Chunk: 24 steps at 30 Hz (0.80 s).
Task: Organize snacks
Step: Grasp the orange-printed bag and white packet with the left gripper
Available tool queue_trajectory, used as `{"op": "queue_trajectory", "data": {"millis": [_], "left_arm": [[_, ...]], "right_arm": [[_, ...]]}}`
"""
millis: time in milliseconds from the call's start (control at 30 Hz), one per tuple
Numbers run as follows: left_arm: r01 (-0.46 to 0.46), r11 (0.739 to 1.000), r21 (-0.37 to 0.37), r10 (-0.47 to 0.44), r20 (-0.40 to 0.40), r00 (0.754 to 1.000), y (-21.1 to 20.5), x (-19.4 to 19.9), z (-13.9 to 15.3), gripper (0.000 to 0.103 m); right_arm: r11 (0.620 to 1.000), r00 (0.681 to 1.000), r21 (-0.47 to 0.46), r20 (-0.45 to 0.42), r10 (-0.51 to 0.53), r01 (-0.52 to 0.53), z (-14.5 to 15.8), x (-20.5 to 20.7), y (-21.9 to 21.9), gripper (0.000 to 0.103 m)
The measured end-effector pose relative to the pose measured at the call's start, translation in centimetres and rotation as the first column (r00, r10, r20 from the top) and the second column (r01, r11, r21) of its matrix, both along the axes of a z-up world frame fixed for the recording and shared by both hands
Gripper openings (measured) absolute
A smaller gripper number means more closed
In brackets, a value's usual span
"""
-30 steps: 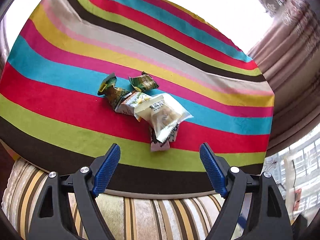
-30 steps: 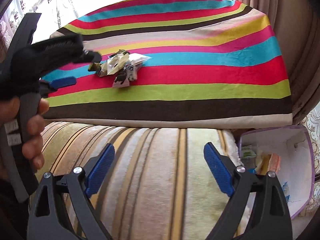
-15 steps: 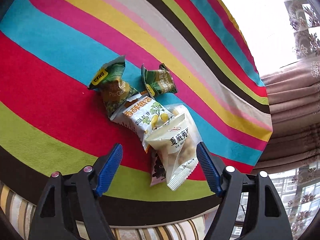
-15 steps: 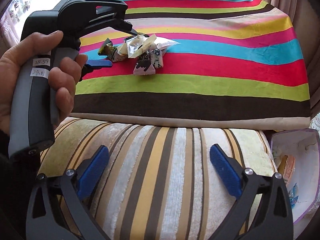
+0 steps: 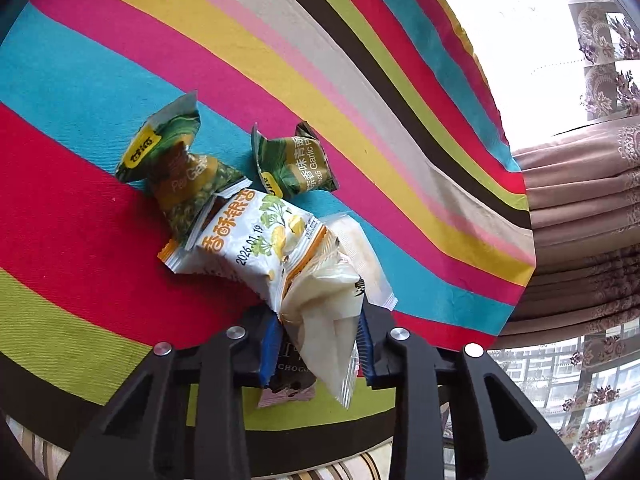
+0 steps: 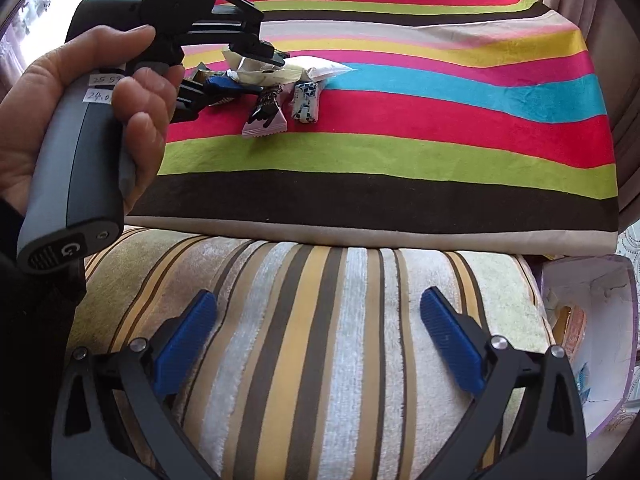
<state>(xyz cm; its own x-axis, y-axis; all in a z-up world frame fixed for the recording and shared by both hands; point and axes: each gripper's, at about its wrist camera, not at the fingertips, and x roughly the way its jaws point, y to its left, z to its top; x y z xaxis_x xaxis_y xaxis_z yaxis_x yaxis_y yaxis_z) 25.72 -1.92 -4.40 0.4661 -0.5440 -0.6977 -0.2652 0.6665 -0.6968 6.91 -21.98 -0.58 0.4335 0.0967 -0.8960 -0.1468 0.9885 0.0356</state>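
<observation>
One clear packet (image 5: 320, 320), between left gripper (image 5: 318, 344) jaws closing

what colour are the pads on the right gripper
Blue, ribbed pads on black fingers; the right wrist view shows them best.

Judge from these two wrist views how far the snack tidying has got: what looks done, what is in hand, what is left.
Done: little; the box beside the sofa shows some contents, too unclear to name. In hand: the left gripper is closing on the pale translucent packet. Left: the two green packets, white ginkgo packet, chocolate packet and blue-white candy lie on the striped cloth. The right gripper is open, empty.
</observation>
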Motion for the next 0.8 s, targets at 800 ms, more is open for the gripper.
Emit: {"op": "queue_trajectory", "data": {"millis": [800], "left_arm": [[-0.053,0.997,0.052,0.047,0.121,0.992,1.9,-6.7,3.3,0.027]], "right_arm": [[1.000,1.000,-0.002,-0.005,0.002,-0.002,0.0,-0.1,0.1,0.102]]}}
